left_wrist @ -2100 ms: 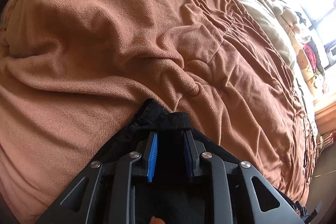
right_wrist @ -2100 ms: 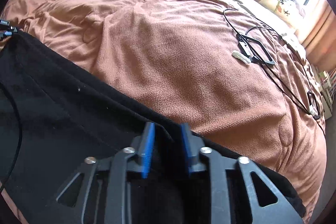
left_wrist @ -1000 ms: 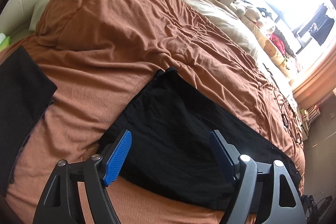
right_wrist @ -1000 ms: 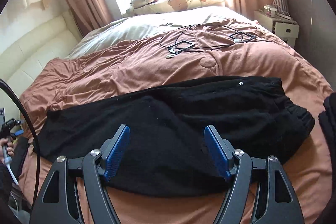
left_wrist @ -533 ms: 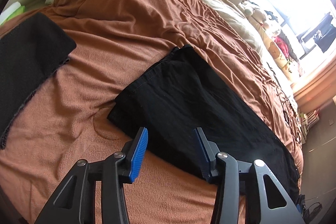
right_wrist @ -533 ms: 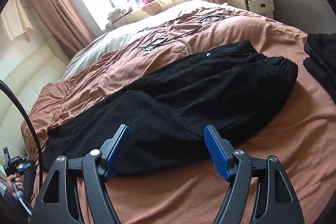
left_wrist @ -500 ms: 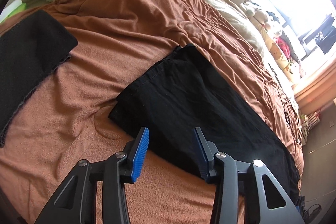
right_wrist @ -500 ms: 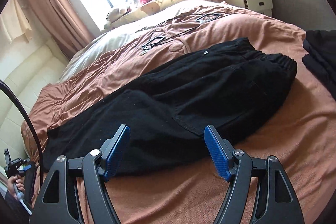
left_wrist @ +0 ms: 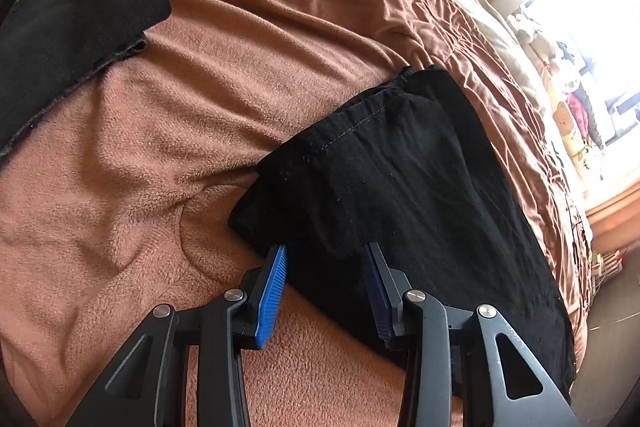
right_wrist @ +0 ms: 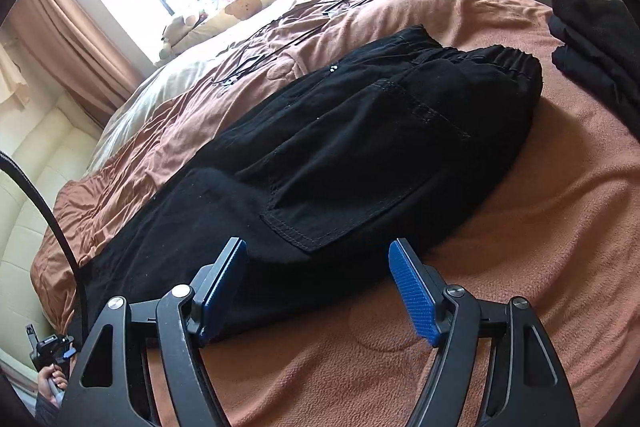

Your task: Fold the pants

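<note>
My left claw (left_wrist: 325, 255) gapes astride the black pants' (left_wrist: 400, 179) hem edge; my right claw (right_wrist: 318, 259) hangs wide open, lower centre, near their seat.

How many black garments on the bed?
3: the pants laid out mid-blanket, a folded piece off their leg end, a stack by the waistband. More may sit out of frame.

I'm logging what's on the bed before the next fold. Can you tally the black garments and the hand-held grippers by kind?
Black pants being folded: 1, the pants laid out on the blanket.
Other black garments: 2, one in the left wrist view, one in the right wrist view.
Hand-held grippers: 2, left hand-held gripper and right hand-held gripper, both open.
Total: 5.
</note>
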A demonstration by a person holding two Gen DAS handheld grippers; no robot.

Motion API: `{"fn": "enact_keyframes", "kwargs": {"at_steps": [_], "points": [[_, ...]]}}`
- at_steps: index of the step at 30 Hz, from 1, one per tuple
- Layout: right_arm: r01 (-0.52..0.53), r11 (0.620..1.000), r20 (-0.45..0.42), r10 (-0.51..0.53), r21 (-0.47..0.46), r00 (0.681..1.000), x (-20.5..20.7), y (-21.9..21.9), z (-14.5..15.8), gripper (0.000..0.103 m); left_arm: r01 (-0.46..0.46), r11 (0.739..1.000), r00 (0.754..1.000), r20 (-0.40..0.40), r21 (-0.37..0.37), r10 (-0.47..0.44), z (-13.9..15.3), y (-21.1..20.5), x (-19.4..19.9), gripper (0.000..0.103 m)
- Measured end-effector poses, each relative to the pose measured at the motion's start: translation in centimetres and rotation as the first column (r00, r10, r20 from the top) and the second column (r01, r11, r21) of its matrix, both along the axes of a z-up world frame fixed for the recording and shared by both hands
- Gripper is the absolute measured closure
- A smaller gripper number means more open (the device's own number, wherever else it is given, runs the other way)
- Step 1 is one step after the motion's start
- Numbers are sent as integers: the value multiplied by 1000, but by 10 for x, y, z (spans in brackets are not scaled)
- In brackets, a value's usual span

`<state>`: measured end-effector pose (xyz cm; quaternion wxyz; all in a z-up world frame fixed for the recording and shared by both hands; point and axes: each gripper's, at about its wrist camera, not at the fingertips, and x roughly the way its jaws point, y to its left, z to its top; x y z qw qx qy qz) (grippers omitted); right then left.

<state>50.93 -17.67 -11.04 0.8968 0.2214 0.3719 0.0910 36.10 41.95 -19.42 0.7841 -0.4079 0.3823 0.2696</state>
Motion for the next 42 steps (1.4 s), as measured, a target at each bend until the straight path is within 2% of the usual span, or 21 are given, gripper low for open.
{"fn": "enact_keyframes", "kwargs": {"at_steps": [5,8,9,10,14,19,21,25,27,29,31,32,38,42], "points": [[34,999,-34,-33,16,999,3,-1,-9,31,-13,1000,1000,18,20,13,-3,6,7,64],[44,999,-46,-43,28,998,5,-1,-11,31,-41,999,999,5,20,41,-4,11,8,82],[49,998,-48,-48,33,998,6,-2,-12,31,-43,999,999,15,18,43,-3,11,7,92],[54,998,-50,-52,39,997,6,-3,-11,31,-42,999,999,27,23,42,0,10,5,96],[62,997,-48,-60,44,997,6,-4,-12,31,-41,996,999,39,84,37,12,5,-5,101],[69,996,-55,-67,47,996,4,-7,-15,31,-47,996,999,31,80,45,11,3,-14,101],[72,996,-56,-70,46,996,3,-8,-15,31,-58,997,998,33,58,56,7,4,-17,101],[79,996,-56,-76,50,996,1,-12,-15,31,-71,997,997,14,7,71,0,6,-18,99],[81,995,-56,-78,60,995,0,-14,-15,31,-78,997,997,15,-18,78,0,6,-20,94],[84,994,-60,-79,76,995,0,-16,-15,31,-65,997,997,30,-40,66,0,6,-21,83],[86,992,-73,-79,97,994,0,-17,-17,31,-62,996,997,40,-56,65,-1,4,-24,59],[85,990,-75,-76,114,994,0,-18,-18,31,-67,996,996,56,-61,71,-1,3,-26,57],[97,968,-86,-79,232,993,-2,-30,-25,31,-80,992,993,77,-99,87,-9,3,-27,55],[132,949,-81,-113,286,990,-5,-46,-32,31,-95,991,991,86,-95,103,-12,7,-21,55]]}}
